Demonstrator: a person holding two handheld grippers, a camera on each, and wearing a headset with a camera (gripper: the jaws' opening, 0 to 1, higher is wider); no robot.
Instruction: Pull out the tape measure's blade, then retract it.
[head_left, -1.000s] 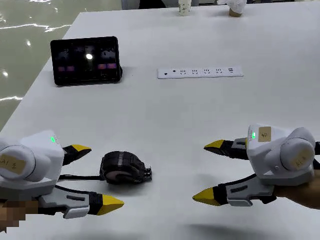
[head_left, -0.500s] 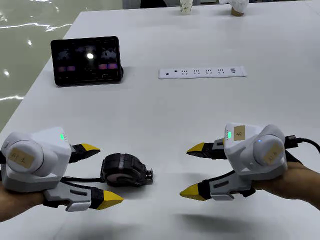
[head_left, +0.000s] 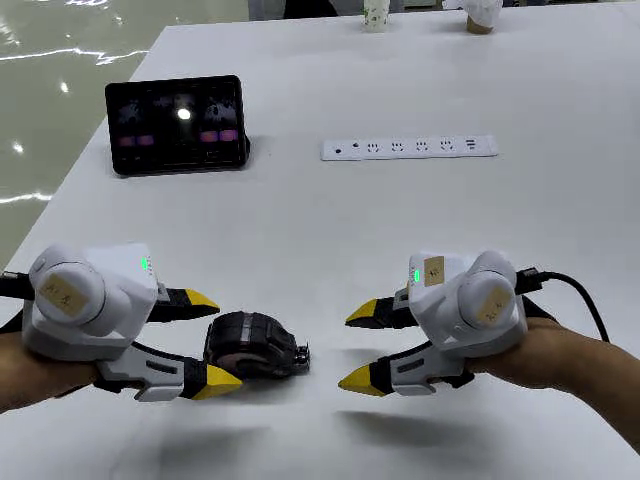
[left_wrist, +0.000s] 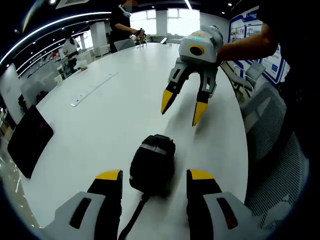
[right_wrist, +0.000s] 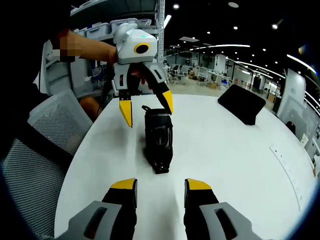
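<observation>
My left gripper (head_left: 217, 339) spread wide, flanking the black tape measure (head_left: 255, 345), my right gripper (head_left: 356, 346) facing it, jaws apart, white table (head_left: 400, 225)

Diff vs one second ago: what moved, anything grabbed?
The right gripper moved left toward the tape measure. The left gripper edged forward, so its open jaws now flank the tape measure without clamping it. Nothing has been gripped. The tape measure, tablet and power strip stayed put.

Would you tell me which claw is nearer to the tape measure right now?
Left. The left claw straddles the tape measure with open jaws; the right claw sits apart off its blade end.
</observation>
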